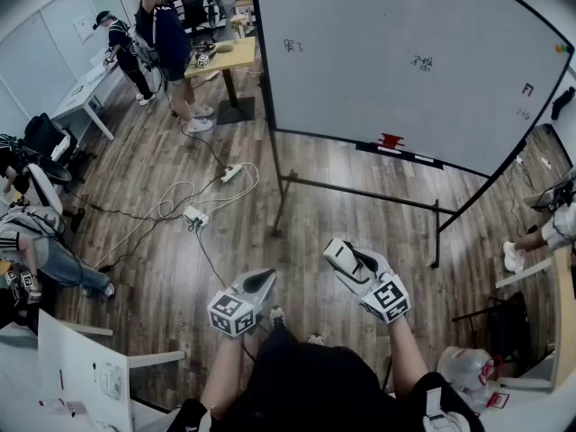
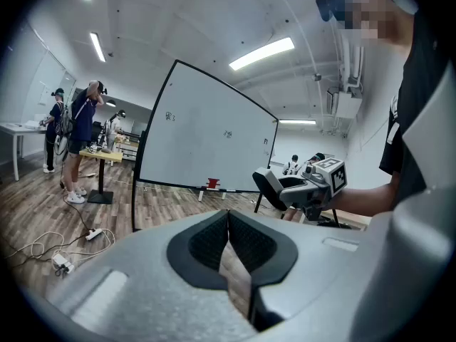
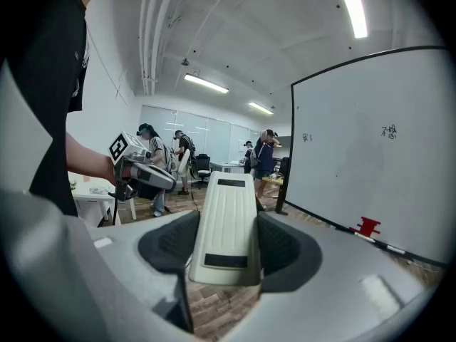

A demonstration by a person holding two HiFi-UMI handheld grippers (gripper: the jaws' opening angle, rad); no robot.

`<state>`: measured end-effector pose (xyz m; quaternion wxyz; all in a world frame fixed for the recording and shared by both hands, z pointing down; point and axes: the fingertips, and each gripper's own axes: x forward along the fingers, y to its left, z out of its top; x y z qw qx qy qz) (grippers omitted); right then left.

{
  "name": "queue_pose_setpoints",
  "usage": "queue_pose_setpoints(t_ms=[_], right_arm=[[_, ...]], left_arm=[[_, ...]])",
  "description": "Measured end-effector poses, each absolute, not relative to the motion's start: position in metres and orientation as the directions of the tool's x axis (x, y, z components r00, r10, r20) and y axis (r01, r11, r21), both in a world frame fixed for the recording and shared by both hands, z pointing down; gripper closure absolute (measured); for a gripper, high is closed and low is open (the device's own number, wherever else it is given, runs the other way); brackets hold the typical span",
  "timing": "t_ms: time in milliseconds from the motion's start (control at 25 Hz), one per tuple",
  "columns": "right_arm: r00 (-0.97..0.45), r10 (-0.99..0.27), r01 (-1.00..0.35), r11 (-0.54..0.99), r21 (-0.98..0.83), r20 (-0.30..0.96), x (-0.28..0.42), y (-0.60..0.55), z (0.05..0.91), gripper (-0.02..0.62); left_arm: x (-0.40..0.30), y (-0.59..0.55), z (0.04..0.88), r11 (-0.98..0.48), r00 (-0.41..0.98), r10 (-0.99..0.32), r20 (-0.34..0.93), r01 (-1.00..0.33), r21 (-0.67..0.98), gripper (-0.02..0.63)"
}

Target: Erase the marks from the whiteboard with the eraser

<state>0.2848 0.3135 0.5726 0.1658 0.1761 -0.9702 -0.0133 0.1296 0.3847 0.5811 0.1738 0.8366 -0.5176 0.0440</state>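
Observation:
The whiteboard (image 1: 405, 52) stands on a wheeled frame ahead of me, with small dark marks at its upper left (image 1: 293, 46), middle (image 1: 422, 62) and right (image 1: 527, 89). My right gripper (image 1: 349, 261) is shut on a white eraser (image 3: 228, 223) that sticks out forward between its pads. My left gripper (image 1: 261, 281) is shut, its pads touching with nothing between them (image 2: 228, 223). Both grippers hang over the wooden floor, well short of the board. In the right gripper view the board (image 3: 377, 155) lies to the right, and the left gripper (image 3: 139, 169) shows at the left.
A red object (image 1: 391, 140) sits on the board's tray beside markers. Cables and power strips (image 1: 193, 214) lie on the floor to the left. People stand by a yellow table (image 1: 225, 57) at the back left. A white desk (image 1: 81, 367) is at my near left.

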Motion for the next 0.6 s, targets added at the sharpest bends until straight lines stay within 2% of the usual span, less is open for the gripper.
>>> queue_pose_setpoints(t_ms=[600], right_arm=[[-0.883,-0.355,-0.365,0.931,0.025,0.308,0.250,0.286,0.573,0.336]], left_arm=[[0.097,0.355,0.585,-0.426,0.487,-0.836,0.254,-0.867,0.260,0.594]])
